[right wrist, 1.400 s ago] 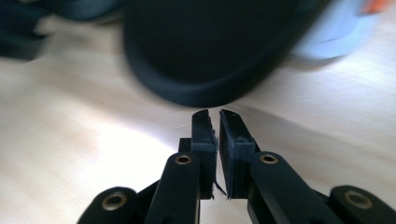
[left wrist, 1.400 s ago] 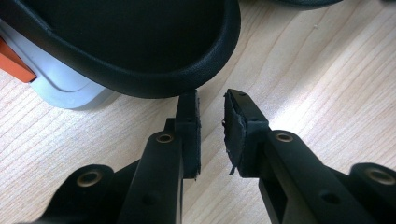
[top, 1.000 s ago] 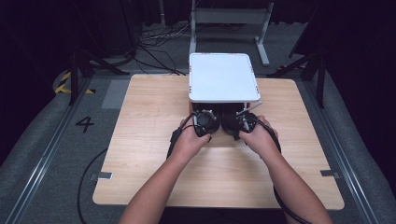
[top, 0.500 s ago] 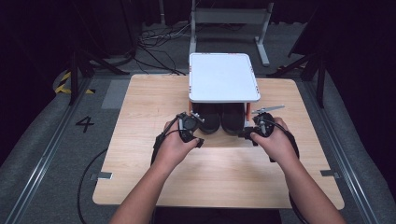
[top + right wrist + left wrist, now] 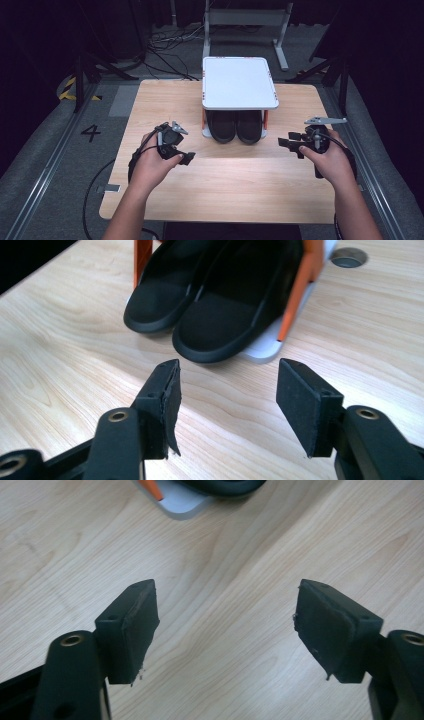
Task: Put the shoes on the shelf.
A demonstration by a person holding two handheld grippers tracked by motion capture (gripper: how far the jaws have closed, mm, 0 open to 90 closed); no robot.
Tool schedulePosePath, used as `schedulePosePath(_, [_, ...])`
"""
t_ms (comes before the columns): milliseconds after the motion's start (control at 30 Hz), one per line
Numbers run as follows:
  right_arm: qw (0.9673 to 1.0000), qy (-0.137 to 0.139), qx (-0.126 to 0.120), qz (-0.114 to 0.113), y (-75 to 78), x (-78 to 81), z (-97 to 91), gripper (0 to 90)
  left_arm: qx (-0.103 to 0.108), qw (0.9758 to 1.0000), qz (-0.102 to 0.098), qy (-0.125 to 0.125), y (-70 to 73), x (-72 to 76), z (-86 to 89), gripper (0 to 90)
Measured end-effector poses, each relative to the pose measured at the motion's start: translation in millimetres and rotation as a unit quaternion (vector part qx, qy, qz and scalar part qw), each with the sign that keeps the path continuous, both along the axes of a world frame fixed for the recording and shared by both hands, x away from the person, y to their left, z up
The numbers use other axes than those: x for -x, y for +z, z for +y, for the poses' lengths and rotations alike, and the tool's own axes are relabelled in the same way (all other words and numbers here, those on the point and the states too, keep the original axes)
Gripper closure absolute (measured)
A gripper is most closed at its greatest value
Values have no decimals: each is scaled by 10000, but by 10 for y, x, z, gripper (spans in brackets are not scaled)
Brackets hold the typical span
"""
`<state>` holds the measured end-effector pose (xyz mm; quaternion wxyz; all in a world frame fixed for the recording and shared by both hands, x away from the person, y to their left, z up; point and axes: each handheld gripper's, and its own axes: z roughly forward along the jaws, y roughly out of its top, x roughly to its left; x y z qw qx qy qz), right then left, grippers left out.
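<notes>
Under the white rack [image 5: 240, 82] both black shoes [image 5: 235, 127] sit parked, so your left claw [image 5: 184, 158] and right claw [image 5: 287, 144] hover agape, empty, flanking them.

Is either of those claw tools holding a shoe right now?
No. Both shoes sit under the white rack, and the left gripper and right gripper are open and empty.

The left hand [image 5: 150, 167] holds the left gripper [image 5: 186, 158] with its jaws wide apart and empty; the right hand [image 5: 327, 160] holds the right gripper [image 5: 286, 144], jaws also apart, pointing inward, both forearms reaching forward
</notes>
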<state>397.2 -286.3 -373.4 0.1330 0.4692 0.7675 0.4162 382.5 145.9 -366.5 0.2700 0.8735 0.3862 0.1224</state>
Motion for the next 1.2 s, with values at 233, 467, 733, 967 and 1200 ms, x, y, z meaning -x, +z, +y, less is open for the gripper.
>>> schedulePosePath(233, [9988,-52,375,-322,-9,62,-315,414,329,9993,-36,197,-31,53,268,169])
schedulePosePath(467, [9960,147,842,-274,-146,30,-574,182,-303,9952,-378,849,-236,-51,559,165])
schedulePosePath(733, [9914,535,1192,-39,-312,-80,-869,249,-138,9921,-209,1232,-379,-160,828,166])
schedulePosePath(967, [9942,406,987,-97,-582,-172,-1078,211,-5,9938,-109,1102,-468,-198,1015,189])
schedulePosePath(1200, [9917,585,1120,-234,-806,-232,-1184,156,-143,9968,-113,784,-619,-260,1148,201])
